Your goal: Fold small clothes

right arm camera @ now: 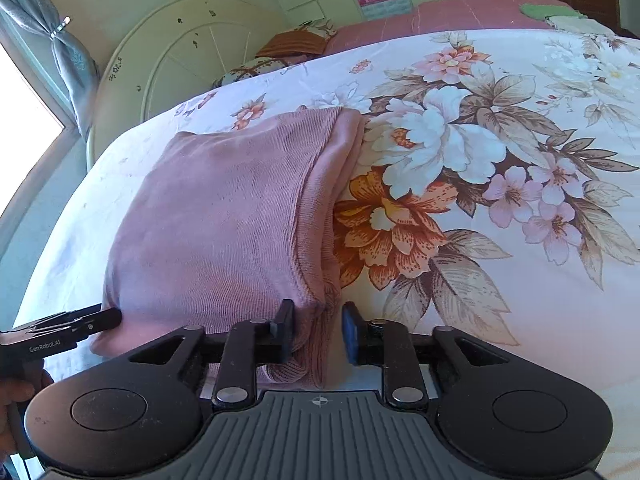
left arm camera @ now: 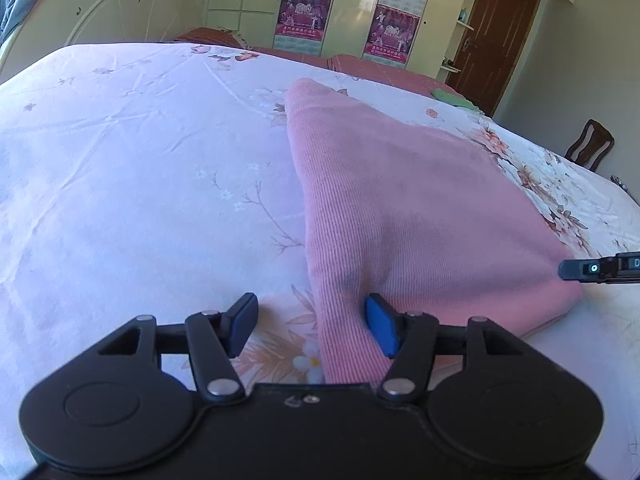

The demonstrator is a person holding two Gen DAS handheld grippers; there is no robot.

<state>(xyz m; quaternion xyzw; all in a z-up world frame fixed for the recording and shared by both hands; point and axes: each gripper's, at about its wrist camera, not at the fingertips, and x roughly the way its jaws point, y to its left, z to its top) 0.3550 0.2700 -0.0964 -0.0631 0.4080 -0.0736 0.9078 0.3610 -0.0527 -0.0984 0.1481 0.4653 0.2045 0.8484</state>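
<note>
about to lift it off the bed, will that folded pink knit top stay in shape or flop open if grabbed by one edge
Probably floppy: the pink knit top is soft ribbed fabric lying in loose layers on the bedsheet. Lifted by one edge, the layers would likely sag open. It looks light and unlikely to slip, since the knit is textured.

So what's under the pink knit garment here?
The pink knit garment lies folded on the floral bedsheet, with its own layers stacked along the right edge. The sheet directly beneath it is covered, so anything tucked inside the fold can't be seen.
</note>
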